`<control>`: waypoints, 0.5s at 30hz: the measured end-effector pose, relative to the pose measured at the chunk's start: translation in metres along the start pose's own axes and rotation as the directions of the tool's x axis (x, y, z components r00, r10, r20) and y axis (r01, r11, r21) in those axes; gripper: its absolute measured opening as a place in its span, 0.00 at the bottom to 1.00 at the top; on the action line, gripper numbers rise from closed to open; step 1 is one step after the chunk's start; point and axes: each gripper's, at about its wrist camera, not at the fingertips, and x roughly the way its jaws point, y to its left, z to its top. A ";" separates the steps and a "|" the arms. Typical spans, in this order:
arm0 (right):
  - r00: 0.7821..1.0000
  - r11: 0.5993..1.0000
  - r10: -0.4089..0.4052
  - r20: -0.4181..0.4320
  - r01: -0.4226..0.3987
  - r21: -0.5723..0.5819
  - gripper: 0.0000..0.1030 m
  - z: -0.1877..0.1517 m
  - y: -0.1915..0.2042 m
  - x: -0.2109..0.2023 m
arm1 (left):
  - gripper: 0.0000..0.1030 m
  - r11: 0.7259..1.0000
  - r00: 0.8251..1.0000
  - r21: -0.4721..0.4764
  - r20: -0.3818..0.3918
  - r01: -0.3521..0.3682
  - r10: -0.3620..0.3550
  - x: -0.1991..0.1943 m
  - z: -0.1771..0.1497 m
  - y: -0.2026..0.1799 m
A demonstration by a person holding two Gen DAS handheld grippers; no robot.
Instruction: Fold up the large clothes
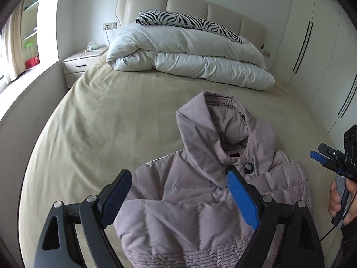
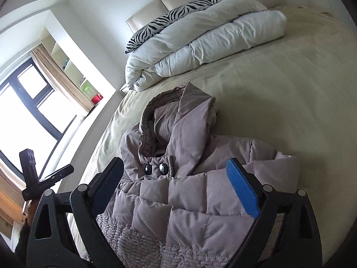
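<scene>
A mauve quilted hooded jacket (image 1: 200, 192) lies on the bed, hood toward the headboard, sleeves folded in. It also shows in the right wrist view (image 2: 185, 196). My left gripper (image 1: 178, 178) is open and empty, hovering over the jacket's chest. My right gripper (image 2: 176, 169) is open and empty above the jacket near the two dark buttons (image 2: 156, 169). The right gripper (image 1: 321, 158) shows at the right edge of the left wrist view, off the jacket's side. Part of the left gripper's body (image 2: 44, 178) shows at the left of the right wrist view.
The bed sheet (image 1: 107, 120) is beige. A folded white duvet (image 1: 189, 53) and a zebra-print pillow (image 1: 189, 21) lie by the headboard. A nightstand (image 1: 82, 63) stands at the bed's left. White wardrobes (image 1: 312, 44) line the right wall. A window (image 2: 26, 102) is on the left.
</scene>
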 end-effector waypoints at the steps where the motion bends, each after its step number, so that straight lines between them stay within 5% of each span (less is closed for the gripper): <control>1: 1.000 1.000 0.013 -0.020 -0.013 0.023 0.91 0.010 -0.008 0.012 | 0.87 0.999 0.999 -0.032 -0.036 0.029 -0.031 0.018 0.009 0.002; 10: 0.986 0.978 0.049 -0.162 -0.015 0.206 0.91 0.078 -0.070 0.126 | 0.87 0.956 0.982 -0.281 -0.141 0.084 -0.127 0.132 0.071 0.038; 15: 0.969 0.948 0.108 -0.222 -0.034 0.315 0.91 0.106 -0.090 0.185 | 0.87 0.921 0.953 -0.375 -0.224 0.109 -0.204 0.182 0.082 0.047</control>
